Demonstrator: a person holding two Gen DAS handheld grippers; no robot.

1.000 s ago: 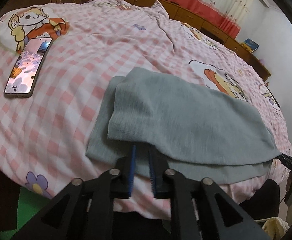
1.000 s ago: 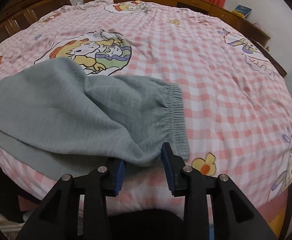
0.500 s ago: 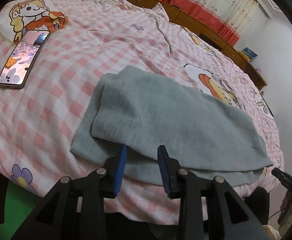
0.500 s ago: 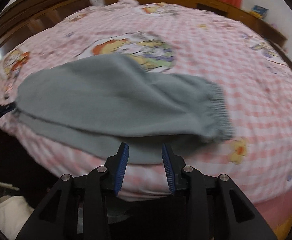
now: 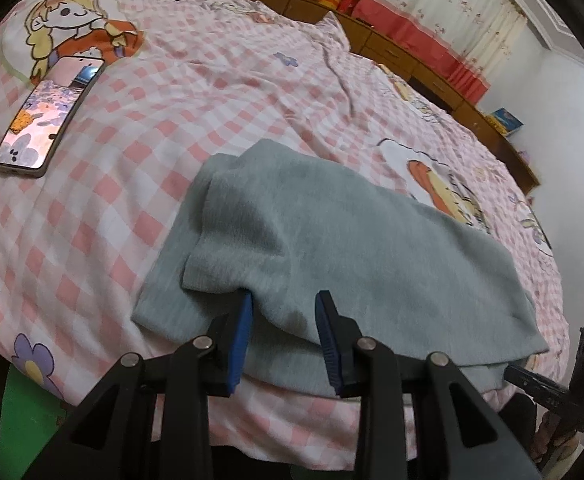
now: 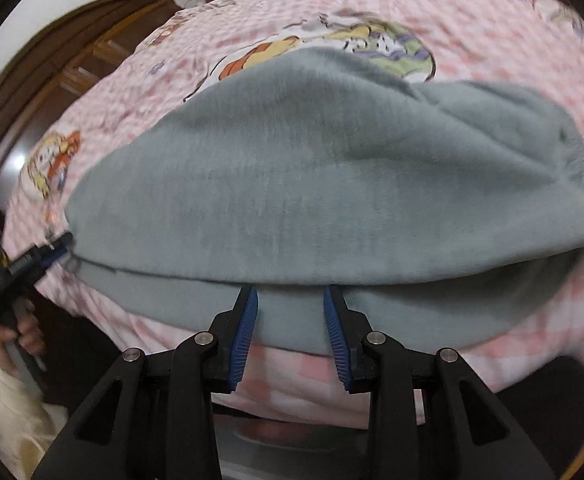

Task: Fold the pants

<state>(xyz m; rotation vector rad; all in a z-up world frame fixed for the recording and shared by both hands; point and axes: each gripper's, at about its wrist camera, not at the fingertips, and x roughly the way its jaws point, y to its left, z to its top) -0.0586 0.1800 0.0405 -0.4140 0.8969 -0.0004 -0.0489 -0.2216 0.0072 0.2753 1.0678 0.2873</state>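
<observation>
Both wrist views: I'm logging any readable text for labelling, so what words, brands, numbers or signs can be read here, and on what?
None can be read.
phone: its screen shows a colourful picture; no legible words.
bedsheet: cartoon figures and flowers only, no lettering visible.
blue book: cover too small to read.
grey pants: no label or print visible; the right wrist view is motion-blurred.

Grey pants (image 5: pixel 344 248) – folded double, layers slightly offset – lie flat at the bed's near edge
</observation>
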